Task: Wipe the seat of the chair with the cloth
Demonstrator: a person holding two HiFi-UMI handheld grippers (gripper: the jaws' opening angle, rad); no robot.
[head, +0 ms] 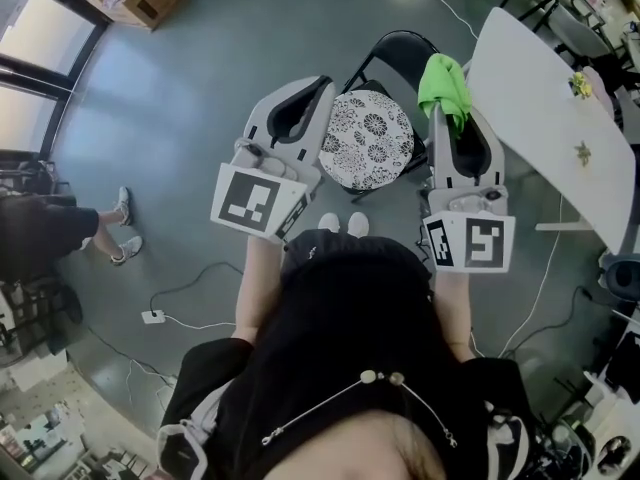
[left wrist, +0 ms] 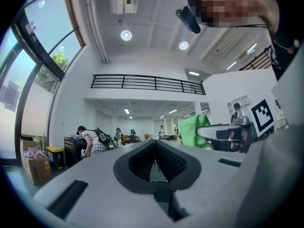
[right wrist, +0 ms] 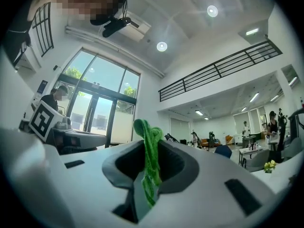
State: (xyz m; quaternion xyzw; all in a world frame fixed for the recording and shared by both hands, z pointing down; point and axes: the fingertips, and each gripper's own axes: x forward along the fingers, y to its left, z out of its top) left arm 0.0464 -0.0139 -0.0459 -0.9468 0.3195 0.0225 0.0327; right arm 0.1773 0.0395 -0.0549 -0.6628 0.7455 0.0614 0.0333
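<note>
Open floor (head: 190, 118) rings the chair (head: 372, 140); right tongs (right wrist: 151, 148) pinch the cloth (head: 445, 83), left tongs (left wrist: 155, 148) seemingly closed.

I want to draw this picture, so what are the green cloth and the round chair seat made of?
The green cloth looks like soft fabric, maybe a fuzzy cleaning rag: it bunches up and droops in loose folds. The chair seat seems to be a matte fabric cushion, probably padded, with a black-and-white flower print.
</note>
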